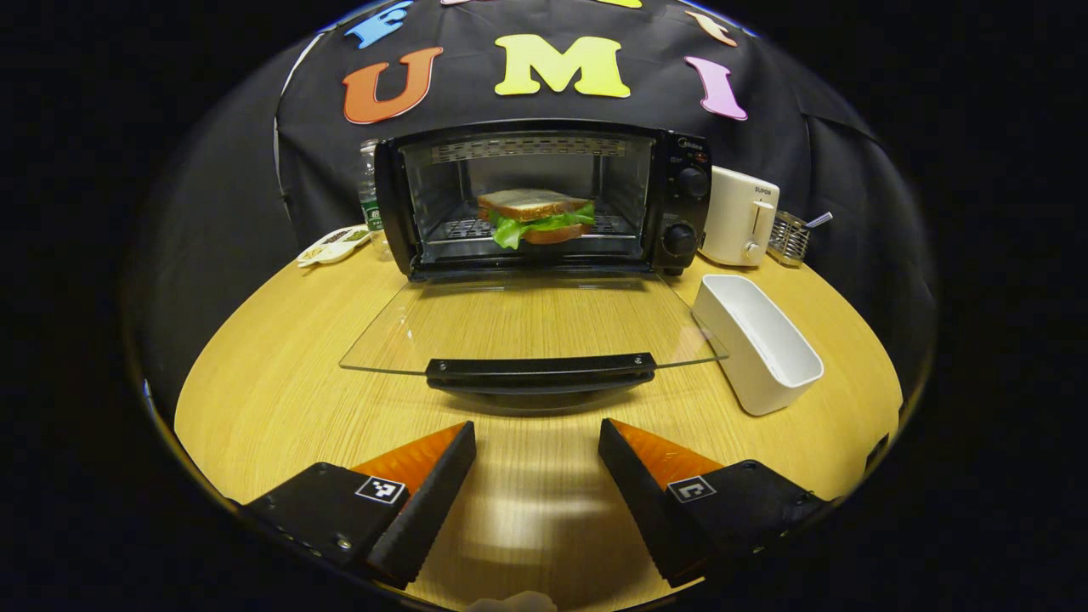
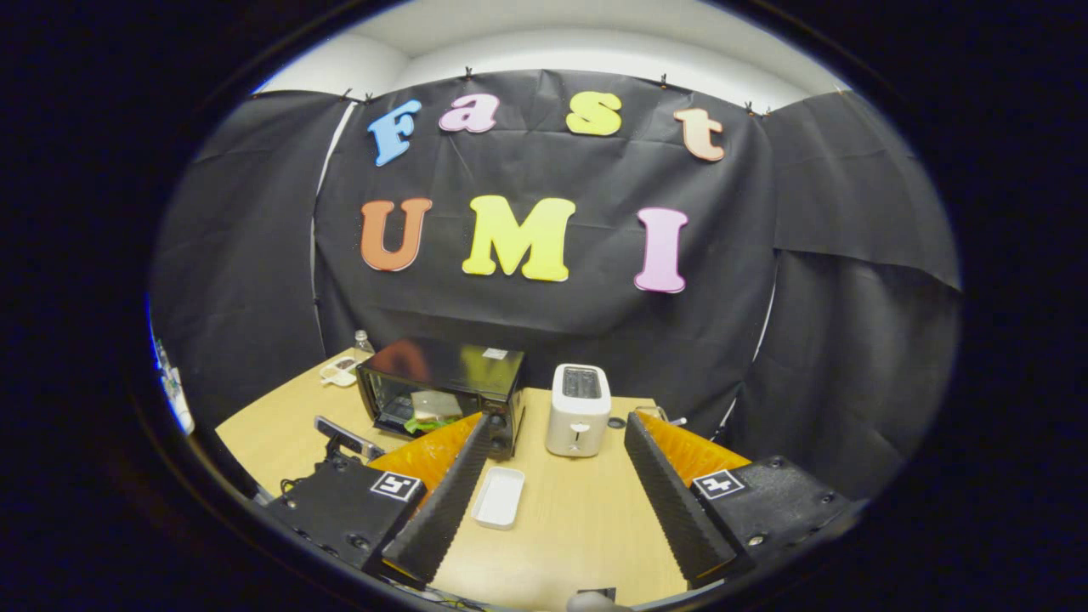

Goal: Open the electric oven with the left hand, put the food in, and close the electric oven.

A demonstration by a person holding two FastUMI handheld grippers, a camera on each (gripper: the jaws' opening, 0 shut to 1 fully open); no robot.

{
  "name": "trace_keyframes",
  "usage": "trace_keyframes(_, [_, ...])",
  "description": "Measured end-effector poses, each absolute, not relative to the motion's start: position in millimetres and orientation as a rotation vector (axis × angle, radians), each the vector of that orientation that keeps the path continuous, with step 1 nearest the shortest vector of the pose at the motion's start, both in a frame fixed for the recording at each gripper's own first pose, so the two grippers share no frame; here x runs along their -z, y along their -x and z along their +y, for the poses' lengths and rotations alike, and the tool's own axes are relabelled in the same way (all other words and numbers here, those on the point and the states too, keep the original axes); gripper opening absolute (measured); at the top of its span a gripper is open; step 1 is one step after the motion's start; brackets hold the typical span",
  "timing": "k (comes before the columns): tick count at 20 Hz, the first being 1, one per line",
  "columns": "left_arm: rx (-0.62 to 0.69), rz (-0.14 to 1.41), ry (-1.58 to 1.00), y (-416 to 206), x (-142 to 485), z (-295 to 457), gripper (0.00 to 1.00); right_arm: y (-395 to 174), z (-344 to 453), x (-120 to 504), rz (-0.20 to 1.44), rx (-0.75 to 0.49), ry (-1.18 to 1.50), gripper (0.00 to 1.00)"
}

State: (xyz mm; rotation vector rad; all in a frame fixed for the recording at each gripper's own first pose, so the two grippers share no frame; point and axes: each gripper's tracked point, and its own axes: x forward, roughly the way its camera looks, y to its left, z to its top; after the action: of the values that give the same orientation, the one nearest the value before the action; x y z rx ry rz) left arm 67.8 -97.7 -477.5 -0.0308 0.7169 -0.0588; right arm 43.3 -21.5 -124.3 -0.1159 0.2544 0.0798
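Both grippers' fingers released; left gripper view shows sandwich [image 1: 535, 217] inside open oven [image 1: 544, 200], right gripper view perhaps its lettuce.

1. The left gripper [image 1: 537, 476] has two wedge-shaped fingers with ribbed inner faces, mounted on black blocks.
2. Each block carries a small square black-and-white marker and small screws.
3. The right gripper [image 2: 552, 493] has the same ribbed wedge fingers, black screwed blocks and square markers.

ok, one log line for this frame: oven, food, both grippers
oven: door down, open | sandwich: on rack inside | left gripper: open, empty, facing door handle | right gripper: open, empty, raised | white tray: empty
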Motion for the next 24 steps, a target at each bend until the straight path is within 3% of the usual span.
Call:
trace_keyframes(1, [0.057, 0.734, 0.032, -69, 483, -98, 0.89, -45, -23, 125, 0.259, -0.078, 0.117, 0.91])
trace_keyframes(2, [0.057, 0.725, 0.037, -72, 481, -99, 0.97, -46, -24, 127, 0.269, -0.076, 0.114, 0.92])
trace_keyframes(3, [0.057, 0.717, 0.039, -77, 482, -99, 0.98, -47, -24, 128, 0.274, -0.075, 0.112, 1.00])
trace_keyframes(4, [0.055, 0.713, 0.035, -81, 482, -99, 0.97, -48, -25, 129, 0.279, -0.074, 0.110, 0.91])
trace_keyframes(5, [0.053, 0.715, 0.045, -83, 482, -99, 0.96, -50, -25, 129, 0.281, -0.076, 0.106, 0.92])
trace_keyframes(6, [0.051, 0.715, 0.053, -85, 481, -98, 1.00, -51, -25, 130, 0.286, -0.078, 0.107, 1.00])
trace_keyframes(7, [0.050, 0.720, 0.052, -83, 482, -98, 0.96, -52, -26, 131, 0.289, -0.078, 0.106, 0.92])
trace_keyframes(8, [0.050, 0.715, 0.049, -84, 481, -98, 0.97, -53, -26, 130, 0.289, -0.078, 0.104, 1.00])
trace_keyframes(16, [0.049, 0.707, 0.053, -86, 464, -96, 0.96, -61, -33, 130, 0.293, -0.071, 0.098, 1.00])
trace_keyframes(24, [0.053, 0.621, 0.075, -111, 406, -93, 0.96, -67, -39, 135, 0.304, -0.061, 0.060, 1.00])
